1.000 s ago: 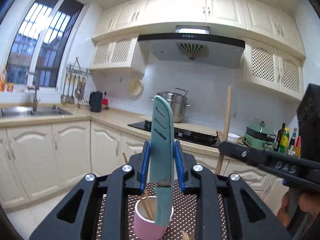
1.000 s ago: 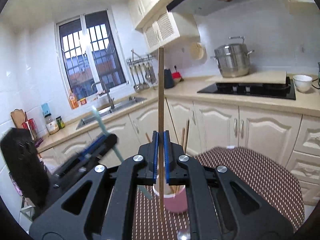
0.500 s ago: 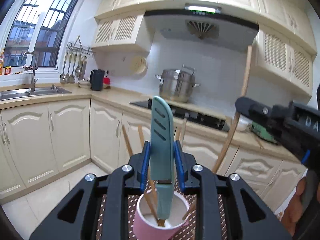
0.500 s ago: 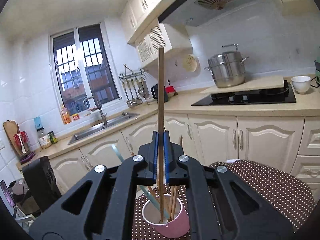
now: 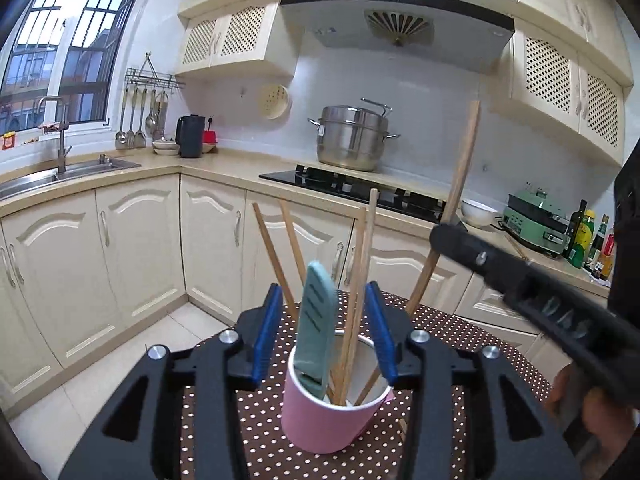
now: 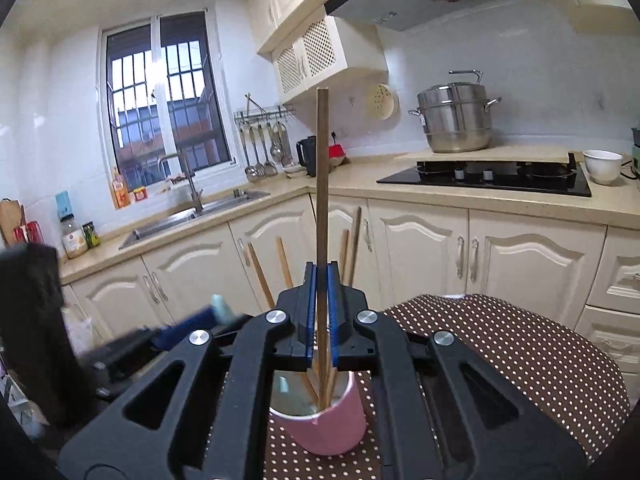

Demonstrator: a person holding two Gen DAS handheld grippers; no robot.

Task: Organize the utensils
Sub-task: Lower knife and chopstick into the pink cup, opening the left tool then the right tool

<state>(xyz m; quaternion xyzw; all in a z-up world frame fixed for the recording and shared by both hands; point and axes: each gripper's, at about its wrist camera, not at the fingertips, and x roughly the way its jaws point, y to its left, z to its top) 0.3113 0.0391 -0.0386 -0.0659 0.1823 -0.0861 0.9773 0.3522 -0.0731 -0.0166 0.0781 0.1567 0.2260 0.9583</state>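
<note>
Left gripper (image 5: pixel 325 334): jaws have just been opening, blue pads now clear of the teal knife (image 5: pixel 317 330), which stands tilted in the pink cup (image 5: pixel 328 424) between them. Right gripper (image 6: pixel 321 316): jaws clamped on one wooden chopstick (image 6: pixel 322 184), upright, lower end inside the cup. Several more chopsticks (image 5: pixel 362 280) lean in the cup. Cup sits on the brown polka-dot table (image 6: pixel 520 352).

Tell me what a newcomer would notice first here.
The pink cup on the dotted cloth, bristling with chopsticks. The left claw has just been opening; the teal knife leans in the cup, clear of the pads. The right claw is shut on one chopstick, upright over the cup.
</note>
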